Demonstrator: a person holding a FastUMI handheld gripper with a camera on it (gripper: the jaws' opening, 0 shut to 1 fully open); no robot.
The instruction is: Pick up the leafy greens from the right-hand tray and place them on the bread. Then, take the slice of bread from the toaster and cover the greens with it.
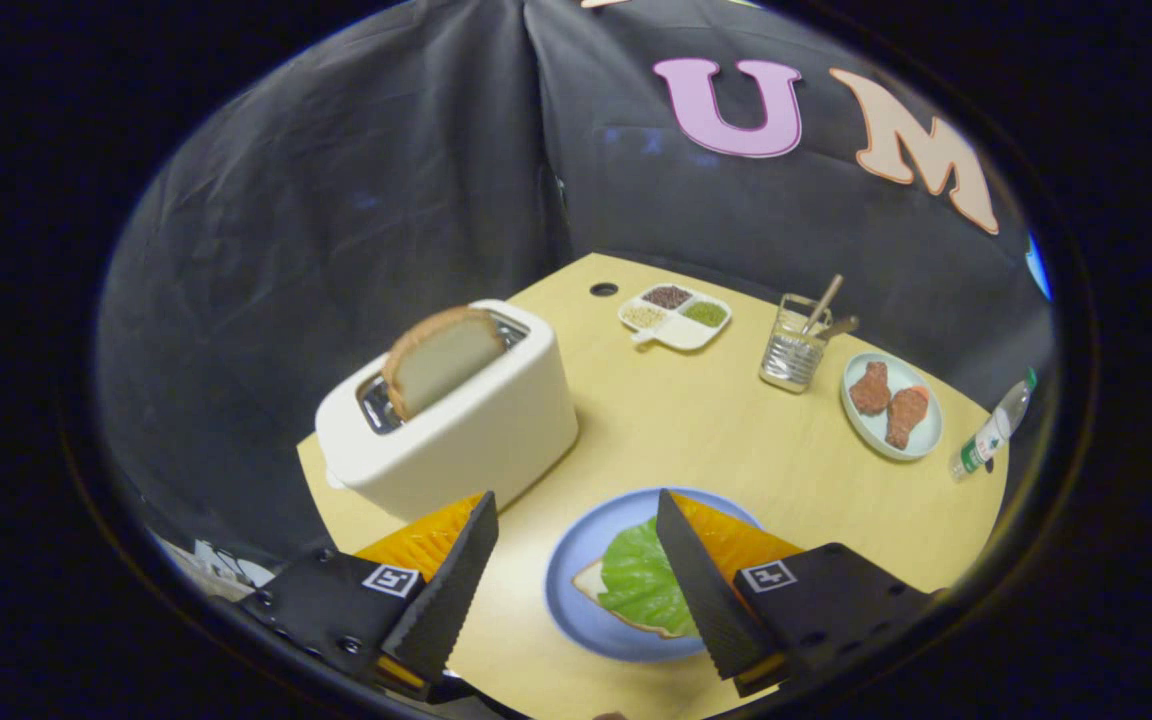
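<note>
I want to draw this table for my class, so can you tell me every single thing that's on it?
table: one, light wood, under everything
toaster: one, cream, beyond the left finger
bread slice in toaster: one, pale with brown crust, sticking out of the slot
blue plate: one, between the fingers
bread on plate: one, pale, under the leaf
green leaf: one, lying on that bread
divided dish: one, white, far side, holding brown, beige and green bits
glass: one, clear, sticks in it, beside the dish
pale plate: one, two brown meat pieces
bottle: one, clear, green label, table's edge
gripper: one, black and orange, fingers open, holding nothing
</note>
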